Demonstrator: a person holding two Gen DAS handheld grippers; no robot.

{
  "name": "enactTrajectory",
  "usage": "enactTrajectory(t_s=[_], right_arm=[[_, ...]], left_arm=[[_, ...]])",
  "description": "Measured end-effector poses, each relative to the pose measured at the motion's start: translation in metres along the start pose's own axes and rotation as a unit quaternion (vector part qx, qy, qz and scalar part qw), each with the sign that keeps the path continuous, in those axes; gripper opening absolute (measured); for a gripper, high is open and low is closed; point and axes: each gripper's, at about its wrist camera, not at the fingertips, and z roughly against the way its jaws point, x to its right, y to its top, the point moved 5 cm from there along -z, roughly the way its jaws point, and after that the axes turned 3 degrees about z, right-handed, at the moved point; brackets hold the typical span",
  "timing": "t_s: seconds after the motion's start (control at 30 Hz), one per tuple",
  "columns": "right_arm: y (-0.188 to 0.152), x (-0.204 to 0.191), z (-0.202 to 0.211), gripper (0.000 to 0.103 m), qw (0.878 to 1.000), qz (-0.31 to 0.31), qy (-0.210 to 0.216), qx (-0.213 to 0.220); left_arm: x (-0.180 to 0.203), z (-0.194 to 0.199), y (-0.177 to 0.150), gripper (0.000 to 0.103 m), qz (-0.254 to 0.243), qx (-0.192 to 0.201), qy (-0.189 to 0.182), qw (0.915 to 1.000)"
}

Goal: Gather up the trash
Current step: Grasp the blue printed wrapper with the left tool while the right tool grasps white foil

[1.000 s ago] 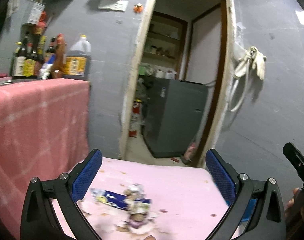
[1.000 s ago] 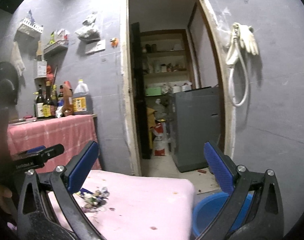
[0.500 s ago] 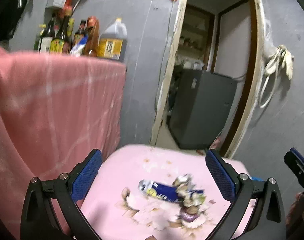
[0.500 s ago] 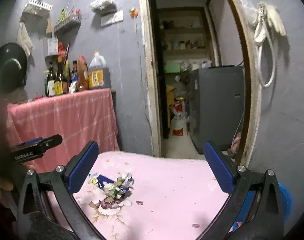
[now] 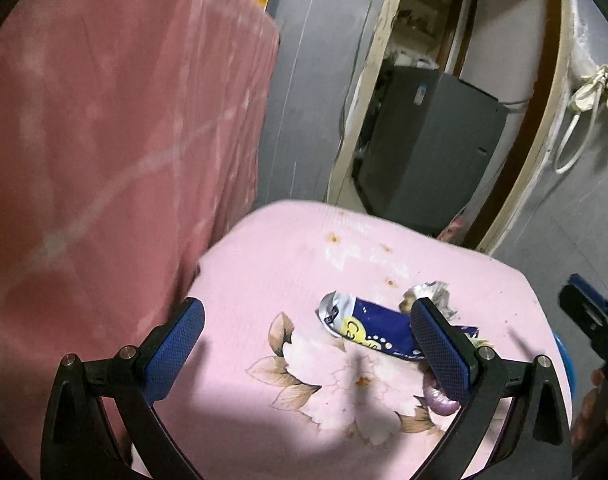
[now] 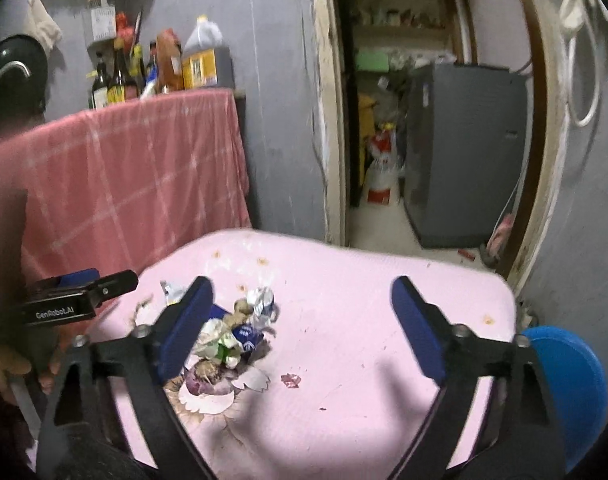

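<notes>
Both grippers are being brought down and tilted toward the pink table (image 5: 263,264) compared with a second ago: the doorway and bottles were filling the left wrist view then, and now the tabletop is taking most of the lower frame. The trash pile (image 6: 227,340) is being seen much larger and closer in both views. This is being read as the approach being nearly finished, with pickup likely next; nothing is being collected yet.

The left gripper (image 5: 304,344) is being held wide apart, empty, over the table at lower centre of its frame; the blue wrapper (image 5: 378,330) is lying just inside its right finger (image 5: 440,352), partly hidden by it. The right gripper (image 6: 304,320) is also being held spread and empty, with the pile sitting just beside its left finger (image 6: 183,332) at lower left of centre.

The trash is being seen as a small loose heap: a crumpled blue foil wrapper with yellow print and a torn silvery end, crinkled silver foil (image 5: 430,292), whitish-green scraps and a purplish onion-like piece (image 6: 201,382). It is resting on the table's flower print, with small stains and crumbs (image 6: 291,380) scattered nearby. A blue bin (image 6: 572,392) is being shown at lower right, beside the table edge.
</notes>
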Motion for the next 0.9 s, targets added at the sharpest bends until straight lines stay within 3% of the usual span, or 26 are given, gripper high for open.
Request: enactTrajectory(t_s=[0.1,0.3,0.5,0.9], right_arm=[[-0.005,-0.001,-0.016,0.077,1.0,0.005,0.005,-0.026],[-0.015,-0.007,-0.044,0.07,0.997,0.016,0.015,-0.073],[-0.018,-0.012,-0.069,0.054,0.993,0.008,0.039,-0.112],[-0.023,-0.027,-0.1,0.024,0.984,0.008,0.072,-0.163]], left_arm=[[-0.002,-0.012,-0.003,0.096,0.003,-0.016,-0.01,0.9998],[-0.002,-0.031,-0.003,0.073,0.004,-0.049,-0.032,0.9983],[0.001,-0.041,-0.003,0.055,0.012,-0.073,-0.055,0.9957],[0.009,-0.046,-0.002,0.026,0.006,-0.089,-0.068,0.9937]])
